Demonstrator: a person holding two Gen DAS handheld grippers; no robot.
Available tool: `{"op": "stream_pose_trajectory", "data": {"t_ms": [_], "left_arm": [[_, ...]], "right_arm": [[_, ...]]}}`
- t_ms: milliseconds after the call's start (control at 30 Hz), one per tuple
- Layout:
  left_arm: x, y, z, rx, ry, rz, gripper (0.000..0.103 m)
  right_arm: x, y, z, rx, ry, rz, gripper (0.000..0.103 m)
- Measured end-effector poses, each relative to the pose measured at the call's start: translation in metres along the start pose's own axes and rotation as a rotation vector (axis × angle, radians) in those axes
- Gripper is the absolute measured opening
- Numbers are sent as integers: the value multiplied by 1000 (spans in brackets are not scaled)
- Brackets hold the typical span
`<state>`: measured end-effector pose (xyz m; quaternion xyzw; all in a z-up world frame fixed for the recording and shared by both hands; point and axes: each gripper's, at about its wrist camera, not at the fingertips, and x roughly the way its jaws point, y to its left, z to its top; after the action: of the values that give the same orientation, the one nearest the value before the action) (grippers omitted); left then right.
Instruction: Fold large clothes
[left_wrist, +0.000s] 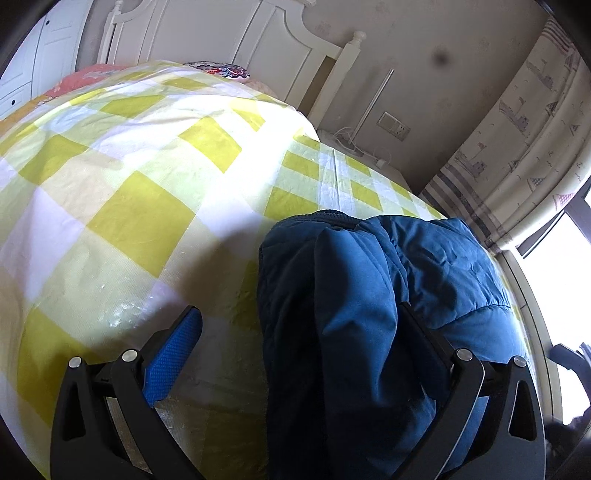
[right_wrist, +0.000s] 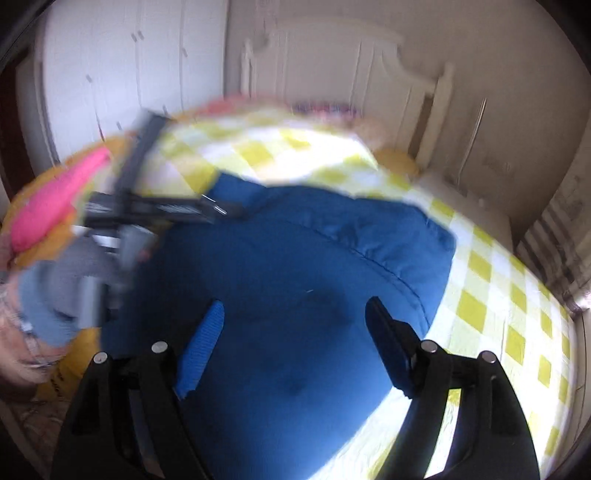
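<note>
Headboard (left_wrist: 236, 40) sharp left, blurred right

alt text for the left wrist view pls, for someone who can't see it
A folded dark blue padded jacket lies on a bed with a yellow and white checked cover, and the left hand-held gripper hangs open over its near edge. A white headboard and a patterned curtain stand behind.

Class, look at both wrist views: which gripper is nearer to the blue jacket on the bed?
Left. The left gripper has a fold of the blue jacket between its open jaws; the right gripper hovers open above the jacket, apparently apart.
</note>
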<state>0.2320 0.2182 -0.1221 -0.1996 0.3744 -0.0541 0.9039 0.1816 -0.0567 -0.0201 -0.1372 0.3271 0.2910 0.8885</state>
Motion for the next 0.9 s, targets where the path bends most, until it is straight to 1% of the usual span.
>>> {"op": "stream_pose_trajectory", "data": {"t_ms": [33,67,100,133,167,233,300,367,400,467,533,567,600,633,700,800,867,900], "left_arm": [[1,0,0,0,2,2,99],[1,0,0,1,4,3,99],[1,0,0,0,6,1,99],[1,0,0,2,7,-5,99],[0,0,-1,0,6,-6,99],[0,1,-1,-5,8,-8,99],[2,2,1,-13,30,-27,99],[6,6,4,-26,80,-58,99],[4,9,6,-38,110,-89,99],[-8,14,5,-50,115,-128,98],[-21,17,0,-60,131,-209,98],[-24,17,-5,-60,154,-247,98],[-25,16,-9,-56,174,-268,99],[-25,14,-15,-47,201,-291,99],[-24,12,-26,-43,231,-319,99],[-18,14,-40,-76,254,-366,99],[-12,15,-47,-103,275,-405,99],[-12,14,-48,-99,277,-419,99]], "right_arm": [[-7,3,-8,0,-17,4,91],[-8,5,-24,-2,-2,-1,91],[1,8,-41,0,46,-17,91],[6,7,-54,23,51,-19,93],[1,-1,-69,111,2,17,93],[-8,-19,-84,255,-3,109,93],[-15,-33,-88,316,12,159,93],[-24,-48,-94,391,0,162,95],[-27,-58,-97,435,-11,162,98],[-26,-76,-108,534,-21,194,99],[-18,-90,-118,632,-6,248,99],[-13,-93,-119,650,5,261,99],[-7,-94,-121,663,17,274,101],[-1,-96,-122,680,19,309,101],[8,-97,-120,702,23,358,101],[17,-91,-114,683,36,386,101],[27,-89,-112,674,62,418,101],[31,-89,-110,665,69,416,101]]}}
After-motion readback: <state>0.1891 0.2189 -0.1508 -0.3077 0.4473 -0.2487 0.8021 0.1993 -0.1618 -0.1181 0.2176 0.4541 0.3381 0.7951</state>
